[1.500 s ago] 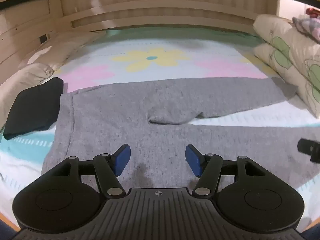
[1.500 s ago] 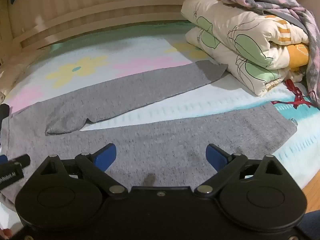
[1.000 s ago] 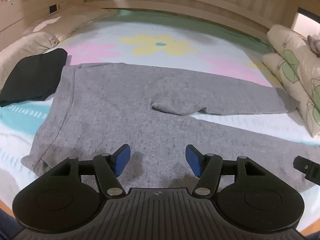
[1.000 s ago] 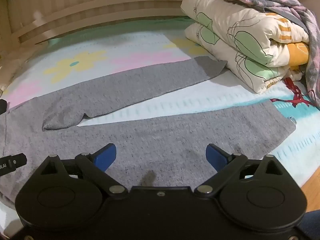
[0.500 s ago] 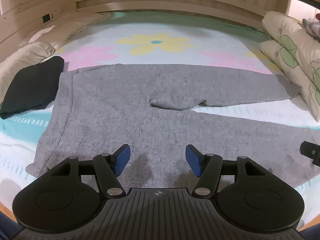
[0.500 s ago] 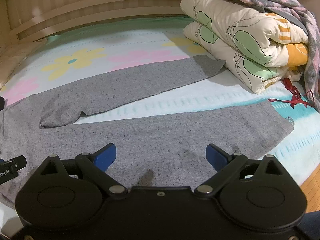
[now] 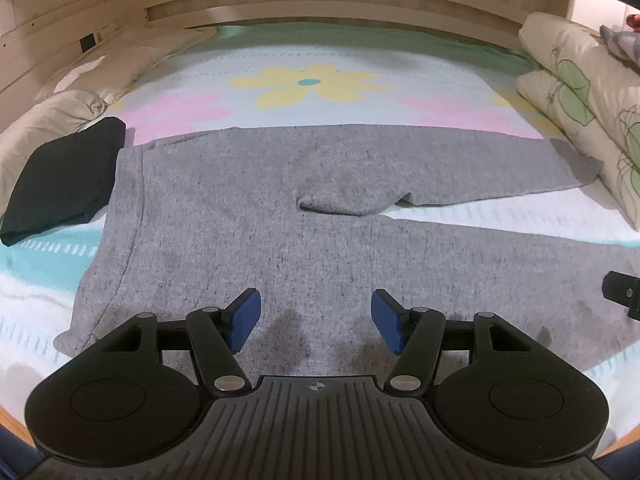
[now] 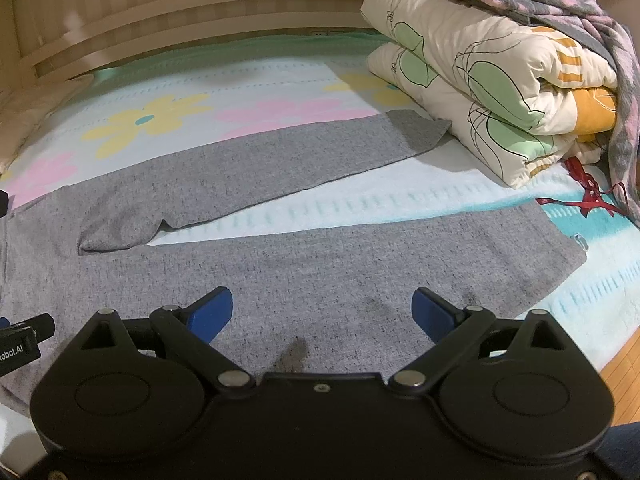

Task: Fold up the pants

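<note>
Grey sweatpants (image 7: 248, 220) lie spread flat on the flowered bed sheet (image 7: 312, 80), waistband at the left, both legs running right and splayed apart. My left gripper (image 7: 316, 320) hovers open over the seat area near the waistband, nothing between its blue pads. The right wrist view has the same pants (image 8: 320, 272) with the near leg's hem at the right. Above that near leg my right gripper (image 8: 322, 312) stands wide open and empty. A small crease sits at the crotch (image 8: 120, 236).
A folded black garment (image 7: 60, 184) lies left of the waistband beside a cream pillow (image 7: 60, 112). A folded floral quilt (image 8: 500, 80) with a grey-pink blanket (image 8: 560, 4) on top sits at the right. Wooden slats back the bed; its near edge and wood floor (image 8: 624, 364) show lower right.
The left wrist view has rolled and swayed a little, so the pants shift in frame. Both grippers stay open and the pants lie unmoved.
</note>
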`<state>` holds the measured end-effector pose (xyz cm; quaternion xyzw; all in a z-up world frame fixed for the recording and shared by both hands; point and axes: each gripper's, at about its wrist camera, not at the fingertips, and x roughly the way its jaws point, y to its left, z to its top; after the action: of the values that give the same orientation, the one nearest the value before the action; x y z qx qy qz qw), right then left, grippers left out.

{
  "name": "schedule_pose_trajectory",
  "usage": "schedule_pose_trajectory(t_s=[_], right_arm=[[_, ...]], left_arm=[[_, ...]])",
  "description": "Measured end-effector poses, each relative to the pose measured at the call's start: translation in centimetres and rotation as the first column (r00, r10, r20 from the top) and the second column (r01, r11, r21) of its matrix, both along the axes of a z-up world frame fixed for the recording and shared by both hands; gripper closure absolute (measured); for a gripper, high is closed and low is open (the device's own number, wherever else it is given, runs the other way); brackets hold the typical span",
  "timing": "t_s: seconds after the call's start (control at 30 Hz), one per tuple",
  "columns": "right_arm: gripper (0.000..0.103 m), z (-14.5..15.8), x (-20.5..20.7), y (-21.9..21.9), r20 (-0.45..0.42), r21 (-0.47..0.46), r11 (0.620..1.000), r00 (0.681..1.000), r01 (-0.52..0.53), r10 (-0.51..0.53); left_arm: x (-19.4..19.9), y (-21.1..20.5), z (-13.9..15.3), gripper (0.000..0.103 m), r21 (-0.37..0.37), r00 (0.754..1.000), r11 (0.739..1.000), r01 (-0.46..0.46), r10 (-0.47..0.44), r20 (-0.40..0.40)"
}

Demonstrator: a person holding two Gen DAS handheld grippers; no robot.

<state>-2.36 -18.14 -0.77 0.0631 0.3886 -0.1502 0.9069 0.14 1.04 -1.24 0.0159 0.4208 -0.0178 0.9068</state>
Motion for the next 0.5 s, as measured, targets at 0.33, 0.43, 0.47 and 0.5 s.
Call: schedule_pose_trajectory(t_s=[0.33, 0.43, 0.47, 0.5], right_arm=[[0.006, 0.02, 0.05, 0.01, -0.001, 0.000, 1.000, 1.000, 0.000, 0.000], [0.006, 0.00, 0.03, 0.01, -0.001, 0.000, 1.000, 1.000, 0.000, 0.000], [0.006, 0.01, 0.05, 0.02, -0.001, -0.001, 1.000, 1.000, 0.000, 0.000], [0.006, 0.00, 0.04, 0.01, -0.001, 0.000, 1.000, 1.000, 0.000, 0.000]], left_arm=[[0.17, -0.08, -0.12, 0.043, 0.013, 1.000, 1.000, 0.003, -0.003, -0.007], [0.15, -0.09, -0.12, 0.043, 0.015, 1.000, 1.000, 0.004, -0.004, -0.006], [0.14, -0.12, -0.13, 0.043, 0.015, 1.000, 1.000, 0.003, -0.003, -0.005], [0.14, -0.13, -0.13, 0.043, 0.015, 1.000, 1.000, 0.003, -0.003, -0.005]])
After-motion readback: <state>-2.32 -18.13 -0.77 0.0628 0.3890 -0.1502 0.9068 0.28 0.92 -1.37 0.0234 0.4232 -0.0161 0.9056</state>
